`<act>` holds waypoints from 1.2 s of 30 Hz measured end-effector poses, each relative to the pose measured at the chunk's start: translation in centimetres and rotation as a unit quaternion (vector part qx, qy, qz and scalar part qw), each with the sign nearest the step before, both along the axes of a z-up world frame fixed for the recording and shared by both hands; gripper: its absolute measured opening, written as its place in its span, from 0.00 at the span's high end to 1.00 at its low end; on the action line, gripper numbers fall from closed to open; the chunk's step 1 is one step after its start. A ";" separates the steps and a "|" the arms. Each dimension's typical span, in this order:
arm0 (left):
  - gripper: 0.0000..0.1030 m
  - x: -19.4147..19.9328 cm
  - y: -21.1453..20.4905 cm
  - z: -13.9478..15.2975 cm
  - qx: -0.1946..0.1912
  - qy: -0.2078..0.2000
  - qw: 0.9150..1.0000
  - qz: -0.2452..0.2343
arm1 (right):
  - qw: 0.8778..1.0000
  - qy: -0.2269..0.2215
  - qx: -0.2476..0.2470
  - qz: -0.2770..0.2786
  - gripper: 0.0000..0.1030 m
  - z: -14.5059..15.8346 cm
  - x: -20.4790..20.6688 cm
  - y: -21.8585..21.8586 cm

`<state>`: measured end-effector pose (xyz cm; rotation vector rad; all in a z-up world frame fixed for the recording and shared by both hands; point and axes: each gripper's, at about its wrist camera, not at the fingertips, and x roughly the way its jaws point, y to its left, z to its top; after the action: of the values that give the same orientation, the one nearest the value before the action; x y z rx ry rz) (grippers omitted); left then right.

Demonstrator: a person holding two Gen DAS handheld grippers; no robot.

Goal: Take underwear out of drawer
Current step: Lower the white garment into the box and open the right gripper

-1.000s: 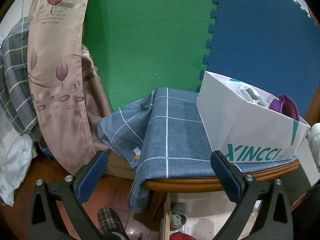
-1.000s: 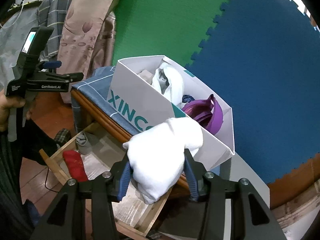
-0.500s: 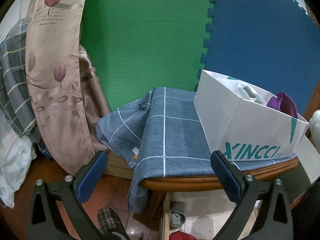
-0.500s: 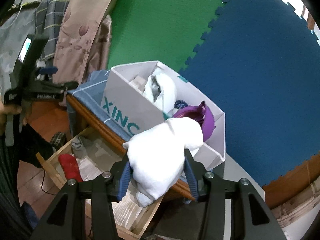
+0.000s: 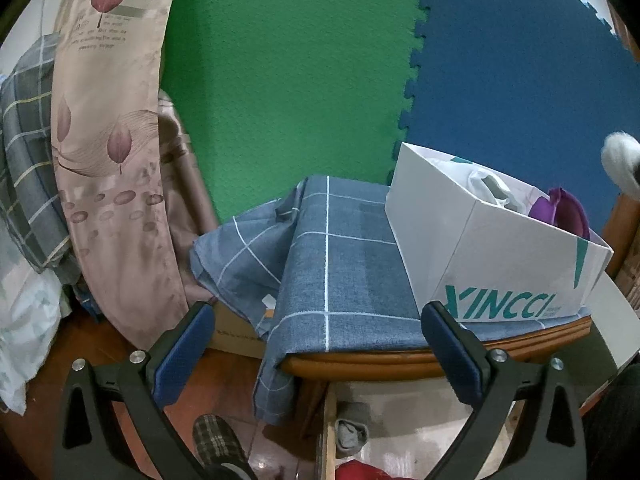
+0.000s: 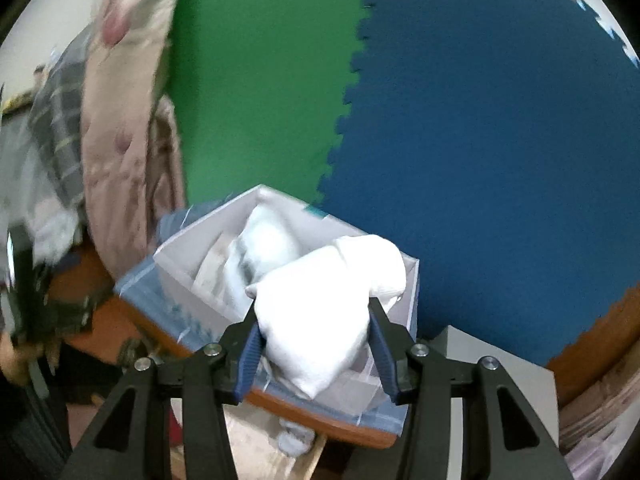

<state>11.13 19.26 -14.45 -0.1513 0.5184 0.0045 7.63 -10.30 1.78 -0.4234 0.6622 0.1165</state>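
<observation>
My right gripper (image 6: 316, 312) is shut on a bundle of white underwear (image 6: 320, 300) and holds it in the air over the white XINCCI box (image 6: 412, 280). That bundle shows as a white blob (image 5: 622, 160) at the right edge of the left wrist view. The box (image 5: 500, 276) stands on a cloth-covered wooden table and holds white garments (image 5: 486, 184) and a purple one (image 5: 560, 212). Below the table edge the open drawer (image 5: 400, 412) shows a grey sock (image 5: 350, 432) and a red garment (image 5: 360, 472). My left gripper (image 5: 316, 340) hangs open in front of the table, holding nothing.
A blue checked cloth (image 5: 328, 272) covers the table top and hangs off its left side. Floral and plaid bedding (image 5: 100, 140) is piled at the left. Green and blue foam mats (image 5: 280, 80) line the wall behind. A slippered foot (image 5: 216, 440) rests on the wooden floor.
My right gripper has risen with the white underwear, from the drawer's level to above the box, and rolled. The left gripper has stayed where it was.
</observation>
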 end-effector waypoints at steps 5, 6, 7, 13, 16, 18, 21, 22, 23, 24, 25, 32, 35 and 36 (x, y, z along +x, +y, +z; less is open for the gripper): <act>0.01 0.0 0.0 0.1 -0.005 0.001 1.000 -0.004 | 0.999 -0.005 0.038 -0.037 0.52 2.4 4.9 -2.7; 0.01 0.0 0.0 0.0 -0.006 0.001 1.000 -0.005 | 0.998 -0.004 0.042 -0.039 0.52 2.6 5.7 -3.0; 0.01 0.0 0.0 0.0 -0.007 0.001 1.000 -0.006 | 0.998 -0.003 0.044 -0.044 0.52 2.7 6.5 -3.3; 0.01 0.0 0.0 -0.1 -0.010 0.004 1.000 -0.012 | 0.995 0.024 0.058 -0.074 0.51 1.3 11.5 -5.0; 0.01 0.1 0.0 -0.2 -0.012 0.008 1.000 -0.015 | 0.992 0.043 0.077 -0.088 0.51 0.0 13.7 -5.9; 0.01 0.1 0.0 -0.3 -0.013 0.011 1.000 -0.016 | 0.990 0.059 0.082 -0.098 0.51 -1.0 15.1 -6.4; 0.01 0.3 -0.1 -0.4 -0.015 0.015 1.000 -0.019 | 0.986 0.077 0.102 -0.108 0.51 -2.2 16.3 -7.0; 0.01 0.3 -0.1 -0.5 -0.016 0.015 1.000 -0.020 | 0.984 0.081 0.109 -0.112 0.51 -2.6 16.6 -7.3; 0.01 0.3 -0.1 -0.5 -0.017 0.016 1.000 -0.020 | 0.982 0.087 0.117 -0.117 0.51 -3.1 17.1 -7.5; 0.01 0.3 -0.1 -0.5 -0.019 0.017 0.999 -0.021 | 0.981 0.091 0.120 -0.120 0.51 -3.4 17.4 -7.7; 0.01 0.4 -0.1 -0.5 -0.021 0.017 0.999 -0.023 | 0.980 0.095 0.122 -0.123 0.51 -3.8 17.5 -7.9; 0.01 0.3 0.0 -0.5 -0.029 0.020 0.999 -0.027 | 0.973 0.112 0.144 -0.139 0.48 -5.8 19.1 -8.6; 0.01 0.4 0.0 -0.5 -0.028 0.022 0.999 -0.029 | 0.968 0.119 0.171 -0.143 0.43 -6.2 19.5 -9.6; 0.01 0.4 -0.1 -0.5 -0.027 0.022 0.999 -0.029 | 0.966 0.114 0.185 -0.141 0.41 -6.1 19.5 -9.8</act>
<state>11.55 19.19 -14.96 -0.1893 0.5677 -0.0629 27.16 -20.11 -4.28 0.0491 0.8998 0.0162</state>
